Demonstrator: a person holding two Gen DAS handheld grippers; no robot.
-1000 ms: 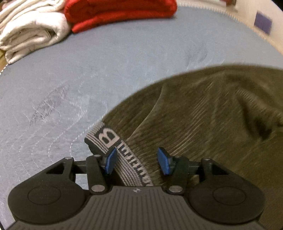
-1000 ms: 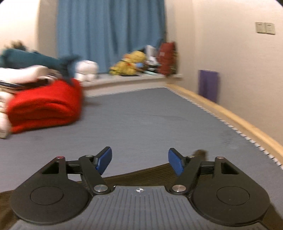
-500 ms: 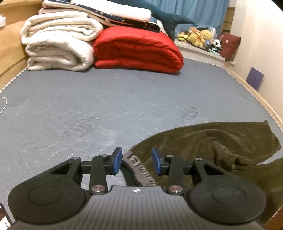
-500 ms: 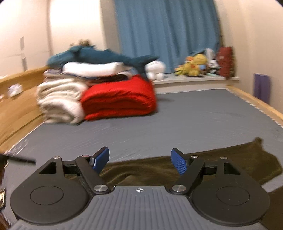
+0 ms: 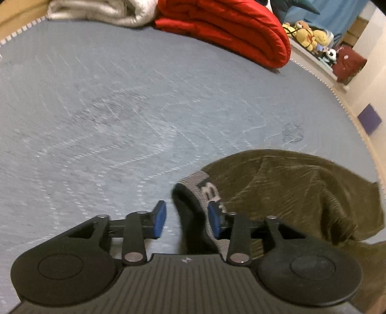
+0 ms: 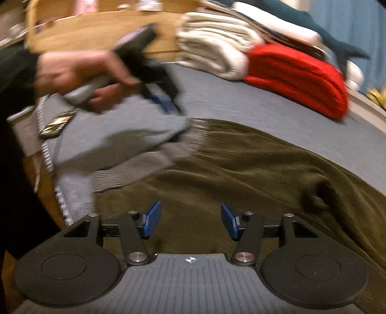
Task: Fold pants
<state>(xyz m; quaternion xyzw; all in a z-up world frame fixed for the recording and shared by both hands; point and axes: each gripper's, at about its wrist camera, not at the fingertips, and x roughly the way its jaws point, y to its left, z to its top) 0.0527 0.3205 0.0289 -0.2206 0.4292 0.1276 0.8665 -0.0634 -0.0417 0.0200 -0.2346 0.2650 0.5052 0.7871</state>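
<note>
Olive-brown corduroy pants lie on the grey mattress, with their grey lettered waistband raised at the left end. My left gripper straddles that waistband. Its jaws are opening: the band rests against the right pad, and the left pad stands clear of it. The right wrist view shows a hand holding the left gripper over the waistband. My right gripper hovers over the pants. Its jaws are closing and nothing is pinched between them.
A folded red duvet and a white blanket are stacked at the far end of the bed. Stuffed toys sit on a ledge beyond. The wooden bed frame runs along the left, and the wall with a purple patch stands on the right.
The right gripper swung down and leftward from facing the room to hovering over the pants, and its jaws narrowed. The left gripper shifted along the waistband, and its jaws narrowed, then widened.
</note>
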